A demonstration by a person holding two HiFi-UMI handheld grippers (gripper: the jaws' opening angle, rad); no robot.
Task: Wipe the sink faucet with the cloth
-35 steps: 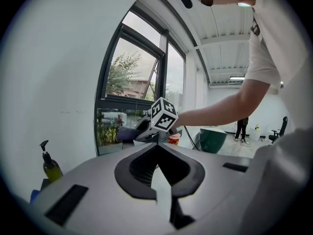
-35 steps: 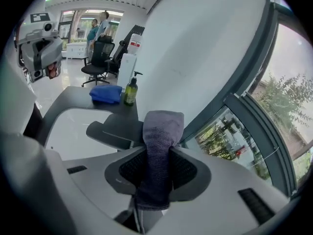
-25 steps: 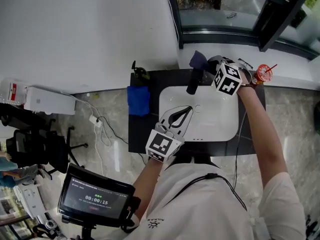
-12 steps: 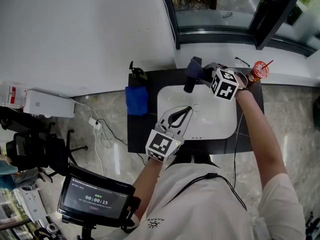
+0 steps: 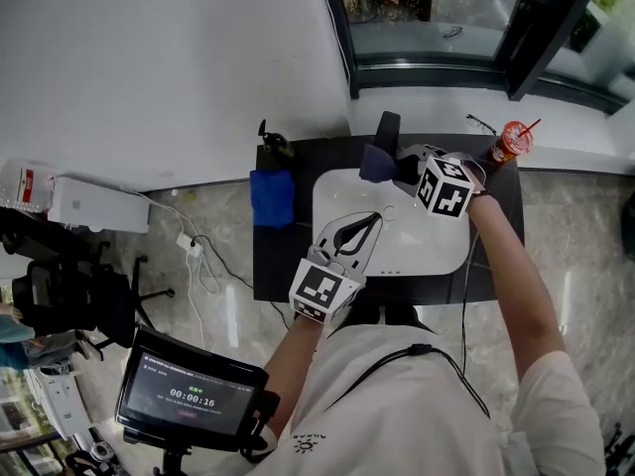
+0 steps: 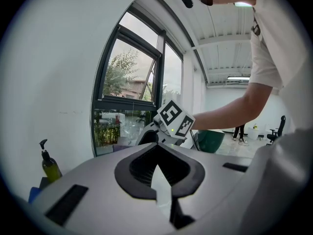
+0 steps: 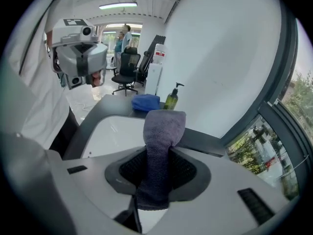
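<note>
Lengthwise along right gripper [image 7: 157, 153]: cloth [image 7: 164, 124], tip-forward

Lighting was bright, even daylight from the window [image 5: 446, 18]; shadows were soft and shallow. The white sink basin [image 5: 437, 246] was close to washed out, and the stone floor [image 5: 585, 266] carried a faint sheen. Both gripper views showed strong fisheye bending, black corners and a soft near foreground. A ceiling strip light [image 7: 117, 5] glowed. The head view was sharp.
</note>
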